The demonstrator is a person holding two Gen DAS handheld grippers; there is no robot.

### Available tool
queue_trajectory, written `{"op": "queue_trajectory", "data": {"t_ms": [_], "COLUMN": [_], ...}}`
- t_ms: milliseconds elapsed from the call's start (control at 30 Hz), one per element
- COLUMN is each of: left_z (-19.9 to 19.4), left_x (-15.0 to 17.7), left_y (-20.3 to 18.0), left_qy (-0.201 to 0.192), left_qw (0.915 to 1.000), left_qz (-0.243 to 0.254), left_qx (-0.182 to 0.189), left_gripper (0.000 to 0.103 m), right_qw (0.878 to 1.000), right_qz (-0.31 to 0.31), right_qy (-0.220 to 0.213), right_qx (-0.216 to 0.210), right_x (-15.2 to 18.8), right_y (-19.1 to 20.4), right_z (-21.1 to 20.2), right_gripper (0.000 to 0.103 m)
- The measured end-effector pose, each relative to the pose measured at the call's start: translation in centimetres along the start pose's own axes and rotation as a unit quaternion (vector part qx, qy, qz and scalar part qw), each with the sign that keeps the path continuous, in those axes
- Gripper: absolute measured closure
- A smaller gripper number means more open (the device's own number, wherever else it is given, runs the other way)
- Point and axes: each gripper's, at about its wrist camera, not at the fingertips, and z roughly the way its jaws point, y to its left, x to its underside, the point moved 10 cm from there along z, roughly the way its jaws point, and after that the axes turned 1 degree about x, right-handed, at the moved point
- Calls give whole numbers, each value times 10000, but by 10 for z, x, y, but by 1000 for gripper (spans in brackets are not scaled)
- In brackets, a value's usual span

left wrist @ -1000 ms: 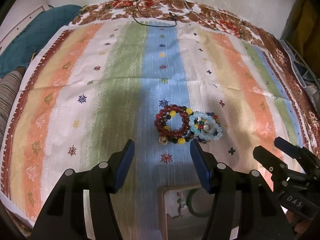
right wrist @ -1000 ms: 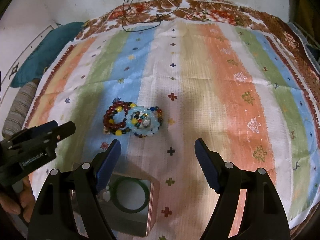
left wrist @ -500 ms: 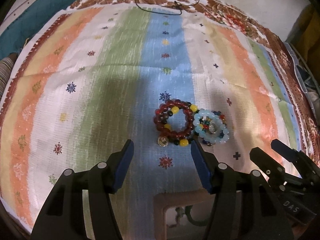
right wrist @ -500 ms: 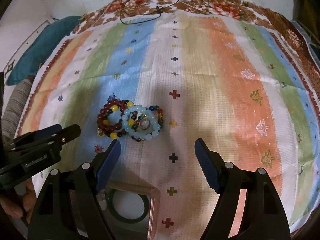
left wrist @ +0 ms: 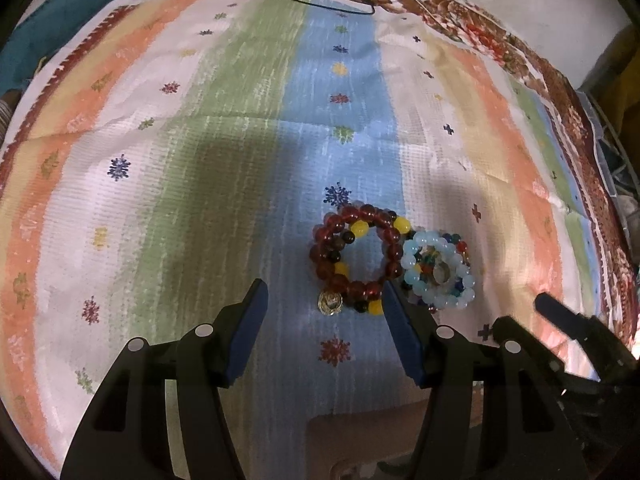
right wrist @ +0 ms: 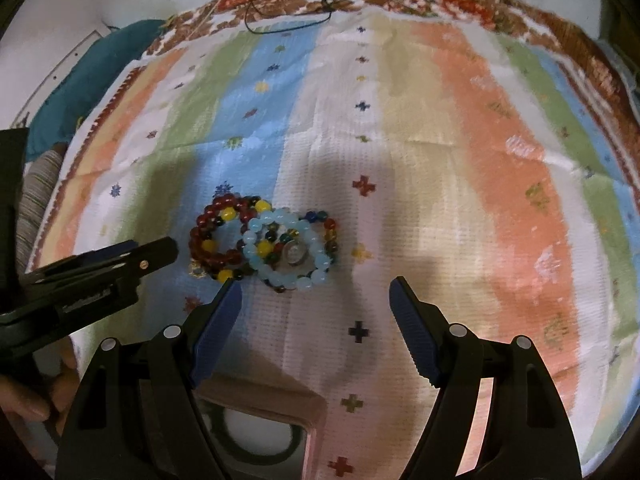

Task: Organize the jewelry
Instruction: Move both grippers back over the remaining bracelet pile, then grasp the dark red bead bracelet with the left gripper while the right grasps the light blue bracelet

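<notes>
A dark red bead bracelet [left wrist: 354, 258] with yellow beads and a small gold charm [left wrist: 329, 303] lies on the striped cloth. A pale blue bead bracelet [left wrist: 440, 274] with multicoloured beads and a silver ring inside lies touching it on the right. Both show in the right wrist view: red [right wrist: 222, 236], blue [right wrist: 290, 252]. My left gripper [left wrist: 324, 308] is open and empty just short of the red bracelet. My right gripper [right wrist: 314, 296] is open and empty just short of the blue bracelet. A pink-rimmed box [right wrist: 276, 408] holding a green bangle [right wrist: 256, 452] sits under the grippers.
The striped cloth [left wrist: 200, 160] covers the whole surface. A thin black cord [left wrist: 340, 0] lies at its far edge. A teal cushion [right wrist: 100, 64] and a striped roll [right wrist: 38, 184] sit off the cloth's left side. The left gripper shows in the right wrist view [right wrist: 132, 260].
Both grippers have moved forward toward the bracelets, which now sit closer to the fingertips. The box has slid lower in both views. Both stay open.
</notes>
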Motion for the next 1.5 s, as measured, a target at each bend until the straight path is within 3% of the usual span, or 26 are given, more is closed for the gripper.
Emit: {"op": "queue_trajectory", "data": {"t_ms": [633,700,767,933,1100,1200,1267,1500], "left_z": [33,35,39,43,46,46,46,45], "left_x": [-4,-5,-5,-6,-8,-7,-7,-9], "left_y": [3,4,4,4,2,2,1,3], "left_qy": [405,427,481,503,535,521,512,441], "left_qw": [9987,9986,9984,9983,9980,9981,9982,9987], "left_qz": [-82,-62,-55,12,32,41,56,26], "left_qx": [302,309,307,288,326,315,303,269], "left_gripper": [51,52,61,64,79,80,80,90], "right_qw": [9997,9996,9994,9988,9985,9986,9985,9988], "right_qz": [149,143,161,182,128,114,79,11], "right_qy": [209,244,297,454,488,487,473,428], "right_qx": [54,68,71,30,190,200,271,249], "right_x": [-13,-13,-13,-11,-11,-10,-10,-11], "right_y": [-8,-9,-10,-11,-15,-17,-18,-17], "right_z": [30,33,37,49,54,54,54,53], "right_gripper": [28,36,39,53,67,72,84,91]}}
